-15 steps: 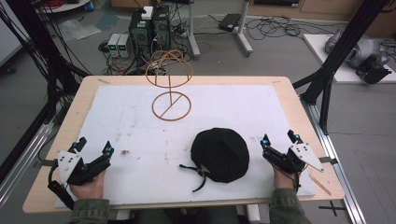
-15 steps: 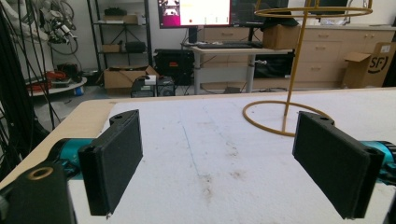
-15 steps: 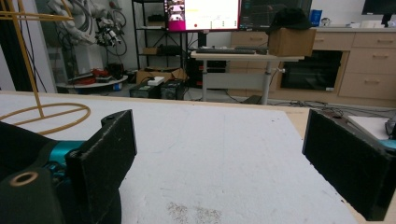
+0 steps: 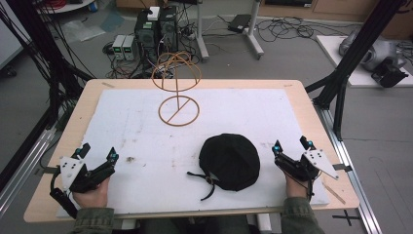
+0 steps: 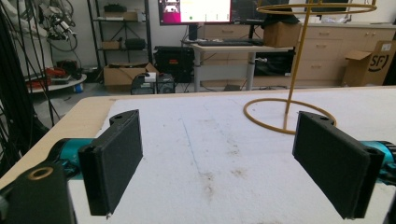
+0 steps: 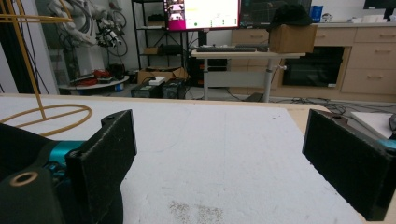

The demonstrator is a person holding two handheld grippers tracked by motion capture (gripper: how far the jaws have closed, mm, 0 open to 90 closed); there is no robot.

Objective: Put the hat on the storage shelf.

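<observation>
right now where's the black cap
In the high view the black cap lies on the white mat, near-right, beside the right hand-held gripper and nearer the person than the wire stand.

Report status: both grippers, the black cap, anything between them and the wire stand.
Left gripper open, empty; right gripper open, empty, beside black cap. Cap flat on white mat, untouched. Wire stand upright beyond; path clear.

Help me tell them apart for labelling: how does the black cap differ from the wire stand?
The black cap is dark, soft fabric lying flat near the right tool; the wire stand is a tan, see-through frame standing upright farther back. The cap is solid with a loose strap; the stand is hoops on a thin post. Both sit on the white mat, untouched.
</observation>
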